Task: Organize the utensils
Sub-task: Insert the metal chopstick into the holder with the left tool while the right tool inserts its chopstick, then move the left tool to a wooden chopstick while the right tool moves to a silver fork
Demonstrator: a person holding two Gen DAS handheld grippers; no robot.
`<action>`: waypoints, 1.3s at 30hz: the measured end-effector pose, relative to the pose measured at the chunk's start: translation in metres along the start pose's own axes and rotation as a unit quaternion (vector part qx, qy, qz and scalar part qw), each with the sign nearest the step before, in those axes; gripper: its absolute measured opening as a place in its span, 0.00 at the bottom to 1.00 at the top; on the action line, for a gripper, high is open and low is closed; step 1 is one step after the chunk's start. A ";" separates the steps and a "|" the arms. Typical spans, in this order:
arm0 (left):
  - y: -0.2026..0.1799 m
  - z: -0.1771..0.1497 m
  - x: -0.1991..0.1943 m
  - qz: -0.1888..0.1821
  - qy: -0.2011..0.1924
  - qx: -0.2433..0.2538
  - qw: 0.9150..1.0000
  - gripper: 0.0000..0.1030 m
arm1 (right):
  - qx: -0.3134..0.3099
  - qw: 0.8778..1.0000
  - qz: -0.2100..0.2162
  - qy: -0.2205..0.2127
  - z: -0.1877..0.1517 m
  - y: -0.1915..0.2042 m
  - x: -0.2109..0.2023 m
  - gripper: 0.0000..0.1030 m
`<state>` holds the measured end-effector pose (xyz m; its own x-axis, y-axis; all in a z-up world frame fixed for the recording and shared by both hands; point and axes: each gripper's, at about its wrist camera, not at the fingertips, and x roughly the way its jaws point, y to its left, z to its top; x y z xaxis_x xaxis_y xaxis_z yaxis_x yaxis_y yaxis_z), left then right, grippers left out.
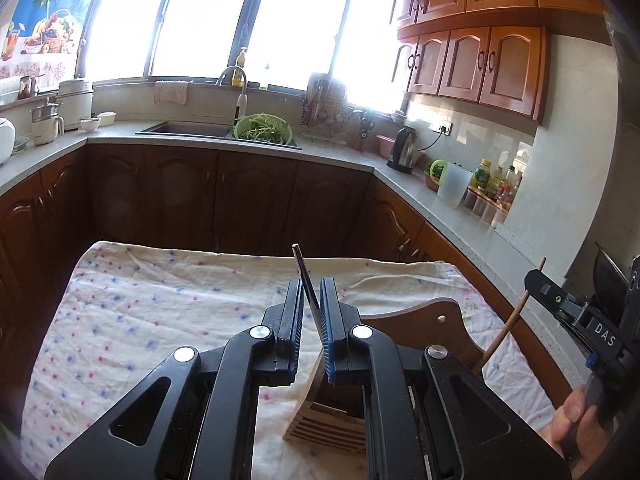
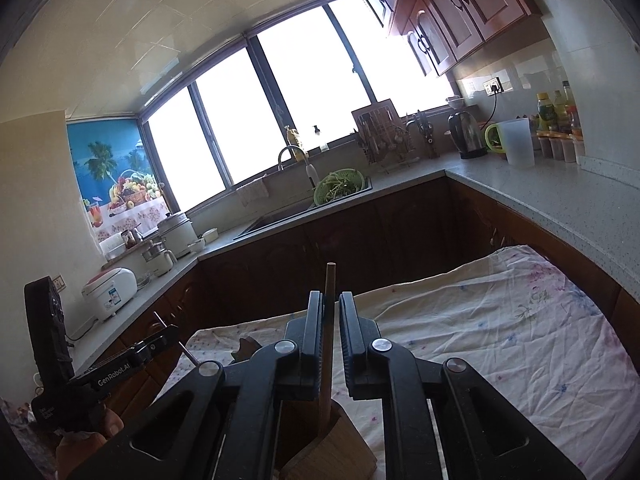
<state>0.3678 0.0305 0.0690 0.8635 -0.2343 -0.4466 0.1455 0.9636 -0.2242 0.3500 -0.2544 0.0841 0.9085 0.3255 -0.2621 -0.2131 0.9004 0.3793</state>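
My left gripper (image 1: 313, 283) stands over a slatted wooden utensil holder (image 1: 324, 420) on the flowered cloth (image 1: 160, 300). A thin metal chopstick (image 1: 306, 276) leans across the narrow gap between its pads and runs down into the holder; the pads stand slightly apart and do not pinch it. My right gripper (image 2: 331, 296) hangs over the same holder (image 2: 336, 452), jaws a little apart. A wooden chopstick (image 2: 329, 340) stands between them against the left pad, its foot in the holder. Each gripper shows in the other's view: right (image 1: 530, 280), left (image 2: 172, 332).
A wooden cutting board (image 1: 440, 320) lies on the cloth behind the holder. The L-shaped counter (image 1: 460, 216) holds a kettle (image 1: 404, 152), a plastic jug and bottles; a green colander (image 1: 262, 130) sits at the sink. A hand (image 1: 572, 420) grips the right tool.
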 end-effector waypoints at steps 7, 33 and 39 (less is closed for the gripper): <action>0.009 -0.009 -0.019 0.015 0.002 -0.019 1.000 0.68 | 0.017 1.000 0.004 -0.011 0.002 -0.007 -0.021 0.60; 0.021 -0.134 -0.160 0.039 0.077 -0.049 0.995 0.81 | 0.049 0.995 -0.041 0.081 -0.102 -0.051 -0.166 0.88; 0.018 -0.166 -0.169 0.041 0.101 -0.049 0.993 0.81 | 0.056 0.992 -0.054 0.099 -0.128 -0.056 -0.184 0.88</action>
<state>0.1445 0.0664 -0.0035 0.7553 -0.1856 -0.6286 0.0226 0.9659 -0.2580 0.1491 -0.3281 -0.0024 0.8330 0.2893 -0.4716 -0.0667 0.8987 0.4335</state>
